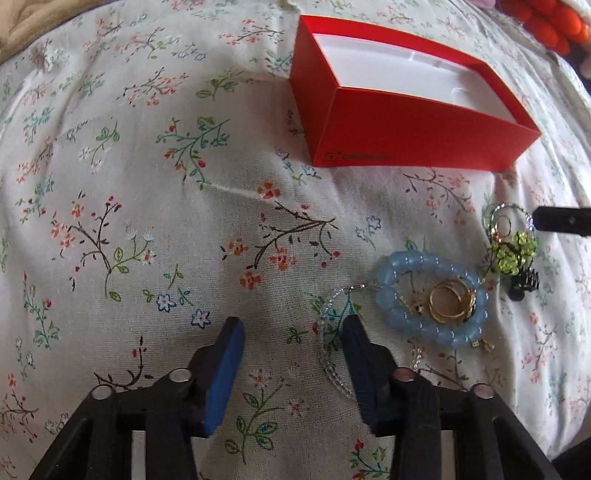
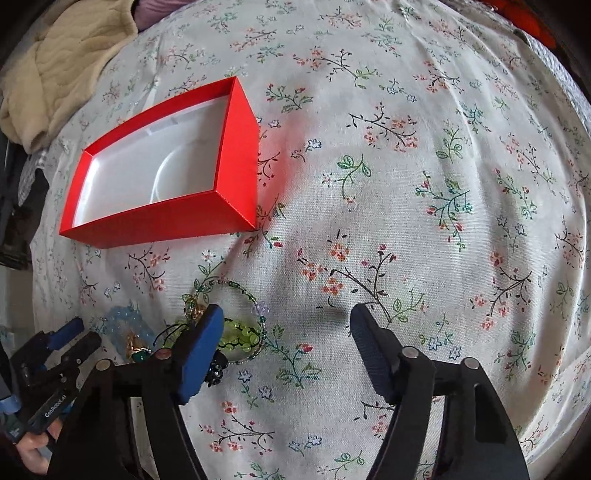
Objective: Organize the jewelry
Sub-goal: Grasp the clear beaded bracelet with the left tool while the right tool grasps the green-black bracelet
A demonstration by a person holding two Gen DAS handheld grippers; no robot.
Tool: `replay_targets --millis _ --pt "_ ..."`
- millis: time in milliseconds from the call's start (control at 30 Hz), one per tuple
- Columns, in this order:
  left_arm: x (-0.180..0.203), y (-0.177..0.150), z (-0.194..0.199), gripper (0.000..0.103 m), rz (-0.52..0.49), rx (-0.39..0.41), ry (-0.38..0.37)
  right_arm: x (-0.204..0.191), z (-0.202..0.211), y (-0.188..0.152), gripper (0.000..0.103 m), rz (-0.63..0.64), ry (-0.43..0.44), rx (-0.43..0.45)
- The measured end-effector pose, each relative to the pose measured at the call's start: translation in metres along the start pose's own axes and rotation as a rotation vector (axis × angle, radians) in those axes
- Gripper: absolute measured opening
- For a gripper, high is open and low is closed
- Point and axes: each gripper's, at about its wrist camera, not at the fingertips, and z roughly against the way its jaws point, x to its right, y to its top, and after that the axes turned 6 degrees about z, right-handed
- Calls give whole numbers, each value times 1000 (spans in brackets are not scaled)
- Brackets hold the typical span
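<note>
An open red box [image 1: 413,133] with a white inside lies on the floral sheet; it also shows in the right wrist view [image 2: 162,218]. A jewelry pile lies near it: a blue bead bracelet [image 1: 399,306] around gold rings [image 1: 452,301], a green bead piece [image 1: 515,251], a clear bead string [image 1: 332,354], a black claw clip [image 1: 524,286]. My left gripper [image 1: 293,328] is open and empty, just left of the pile. My right gripper [image 2: 286,317] is open and empty, its left finger over the green beads [image 2: 240,334].
A beige quilted blanket [image 2: 62,70] lies at the far left of the bed. Orange pom-poms [image 1: 550,22] sit at the far right corner. The floral sheet [image 2: 406,184] stretches wide to the right of the box.
</note>
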Motion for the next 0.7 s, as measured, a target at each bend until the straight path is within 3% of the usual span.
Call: replay_targets --millis 333,500,700 --pt "21 -9 -4 23 -89 16 83 -26 -15 8 37 102 -144 37" --pt "27 -16 0 6 -110 25 91 -49 -20 2 11 224 -195 46" --pt "26 -21 12 1 -88 43 48 -56 -16 -4 11 226 -165 54"
